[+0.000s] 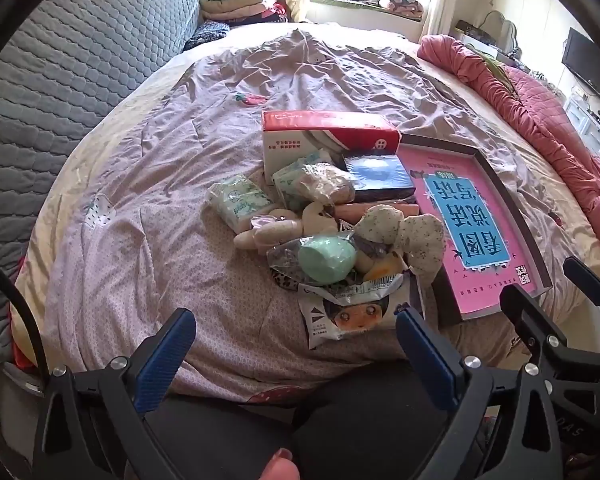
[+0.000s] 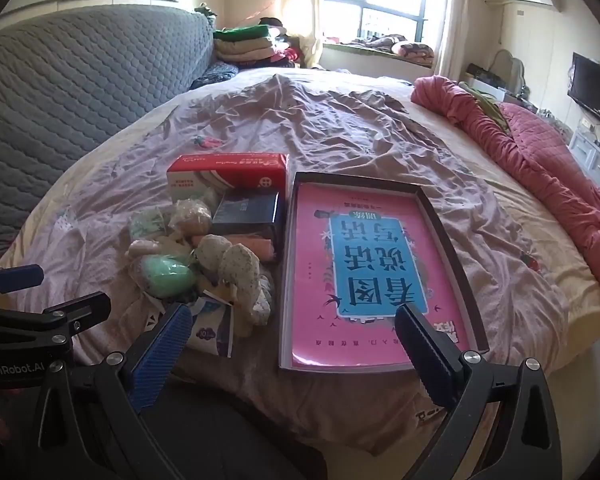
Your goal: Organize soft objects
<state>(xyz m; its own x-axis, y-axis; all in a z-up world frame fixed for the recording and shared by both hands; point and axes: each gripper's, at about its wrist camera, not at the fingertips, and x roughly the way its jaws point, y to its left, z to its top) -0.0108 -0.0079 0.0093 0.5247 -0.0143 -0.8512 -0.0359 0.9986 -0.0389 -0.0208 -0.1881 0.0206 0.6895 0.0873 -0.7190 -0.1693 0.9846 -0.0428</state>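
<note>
Left tool (image 1: 294, 334) jaws apart and empty, right tool (image 2: 296, 330) likewise, pile of soft things (image 1: 324, 232) on bed (image 1: 140, 208), just beside pink tray (image 2: 364, 264)

The pink bar (image 1: 374, 211) lies mostly hidden under the dark box (image 1: 380, 178) and the speckled plush (image 1: 404, 236). Small print on the tissue packs (image 1: 240, 200) is too small to read. The television (image 2: 596, 90) is cut off by the picture's edge.
</note>
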